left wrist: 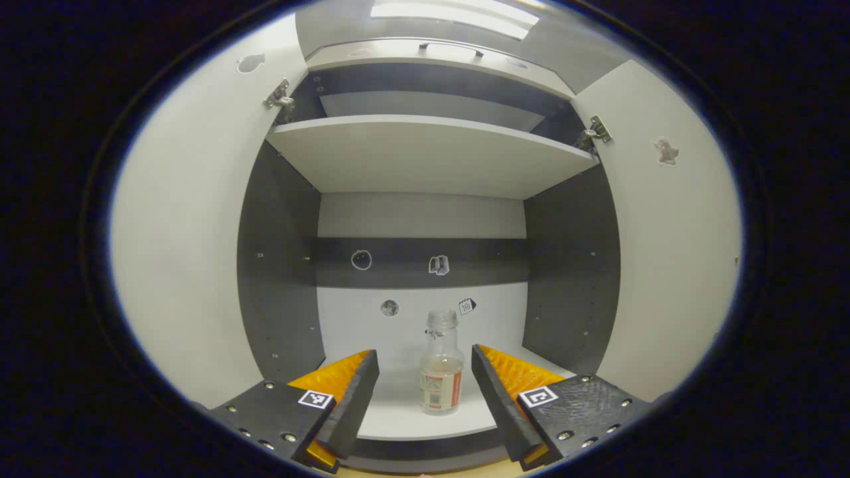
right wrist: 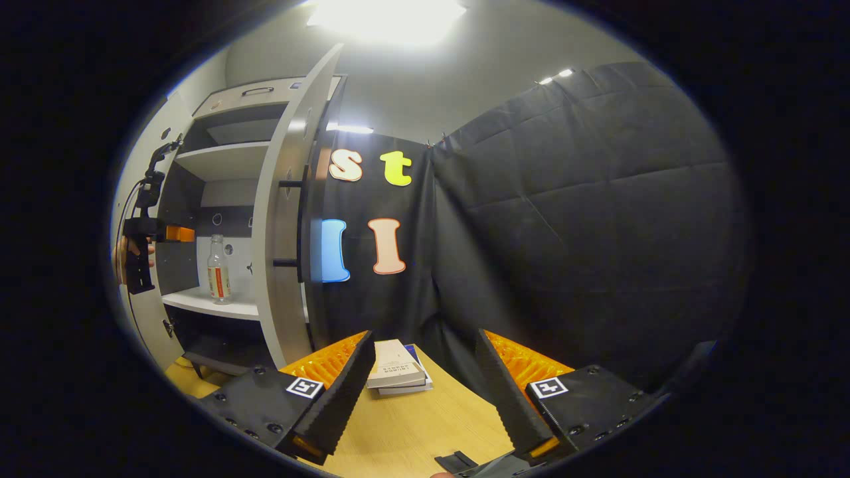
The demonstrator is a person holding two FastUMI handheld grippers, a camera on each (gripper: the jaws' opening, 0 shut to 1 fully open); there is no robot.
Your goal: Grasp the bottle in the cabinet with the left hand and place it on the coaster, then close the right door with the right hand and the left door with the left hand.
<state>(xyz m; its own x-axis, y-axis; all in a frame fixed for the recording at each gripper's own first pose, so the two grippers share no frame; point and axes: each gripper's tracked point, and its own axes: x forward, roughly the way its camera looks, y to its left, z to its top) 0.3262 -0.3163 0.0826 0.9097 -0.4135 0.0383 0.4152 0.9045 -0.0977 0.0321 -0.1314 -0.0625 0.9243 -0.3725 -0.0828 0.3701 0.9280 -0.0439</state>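
Inside the cabinet point(left wrist: 425, 219), the bottle point(left wrist: 440, 364) stands unobstructed between the left gripper point(left wrist: 425, 388)'s spread fingers, seemingly untouched; right gripper point(right wrist: 422, 392) gapes over the worktop point(right wrist: 425, 425) near books point(right wrist: 396, 366).

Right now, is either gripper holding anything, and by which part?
Nothing is held. The left gripper is open, its fingers either side of the bottle but apart from it. The right gripper is open over the table.

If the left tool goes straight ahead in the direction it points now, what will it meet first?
Most likely the bottle: it stands upright on the cabinet shelf, centred between the open left tool fingers, apparently still ahead of their tips. Depth is uncertain.
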